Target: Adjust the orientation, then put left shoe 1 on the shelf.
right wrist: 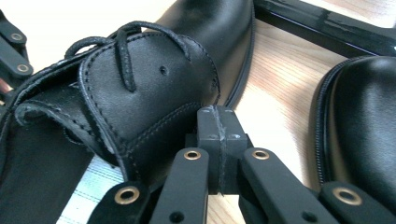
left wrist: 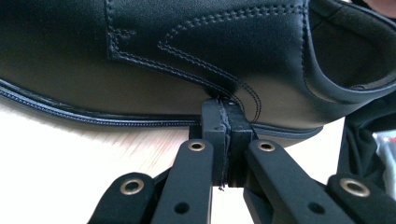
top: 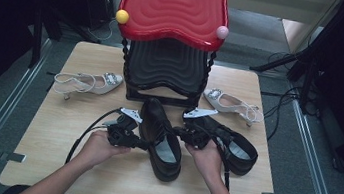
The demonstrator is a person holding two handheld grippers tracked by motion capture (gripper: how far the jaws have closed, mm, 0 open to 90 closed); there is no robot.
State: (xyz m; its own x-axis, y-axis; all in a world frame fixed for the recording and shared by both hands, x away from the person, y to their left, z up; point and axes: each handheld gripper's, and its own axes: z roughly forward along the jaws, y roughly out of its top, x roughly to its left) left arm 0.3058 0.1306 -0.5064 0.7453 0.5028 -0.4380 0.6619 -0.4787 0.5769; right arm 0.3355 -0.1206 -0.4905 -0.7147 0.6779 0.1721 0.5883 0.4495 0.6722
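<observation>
Black lace-up shoe [top: 161, 135] lies mid-tabletop [top: 53, 142], flanked by left claw [left wrist: 226, 122] and right claw [right wrist: 219, 127], both pressed together, empty. Sides should be pushed evenly to prevent twisting.

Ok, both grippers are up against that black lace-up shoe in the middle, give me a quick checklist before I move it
1. Left gripper jaws shut, tips against the black shoe's side just above the sole: ok.
2. Right gripper jaws shut, tips at the shoe's lacing flap: ok.
3. Shoe actually clamped by either gripper: not ok, nothing sits between either pair of jaws.
4. Second black shoe lies close on the right: not ok for a sideways push.
5. Rack's lower black shelf ahead of the toe is free: ok.
6. Two white heeled shoes lie beside the rack, off the path: ok.
</observation>
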